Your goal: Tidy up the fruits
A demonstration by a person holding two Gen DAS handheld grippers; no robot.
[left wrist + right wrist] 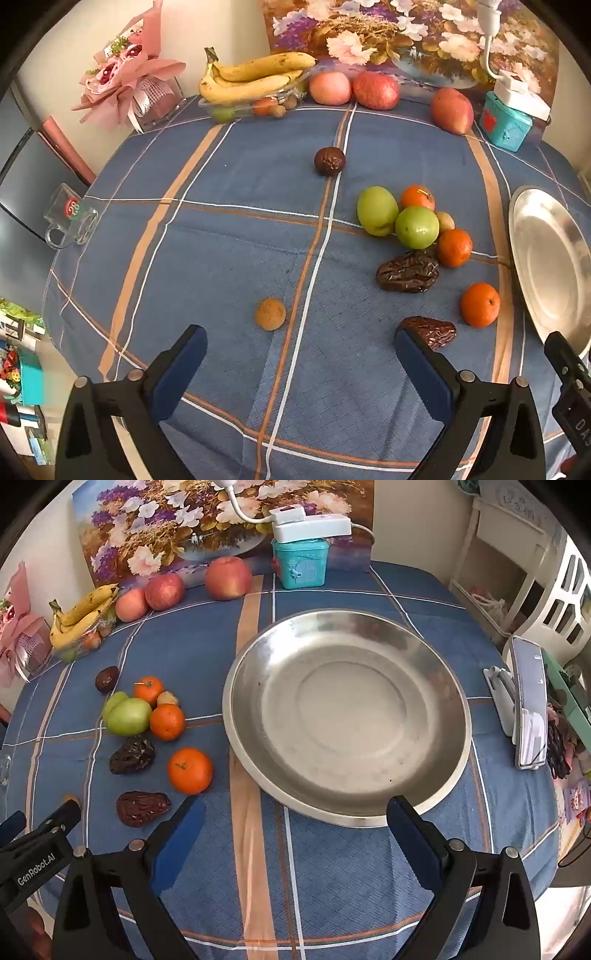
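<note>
Here the loose fruits lie on the desk (332,886) just left of the steel plate (458,716): 2 green fruits (129,716), 3 tangerines (190,770), dried dates (142,808) and a small brown fruit (270,314) farther left. Apples (228,578) and bananas (83,614) sit behind the plate, by the painting (166,528). The left hand-held gripper (301,341) hangs spread wide, pinching nothing, the brown fruit just ahead of it. The right hand-held gripper (295,812) is spread too, at the plate's near rim
</note>
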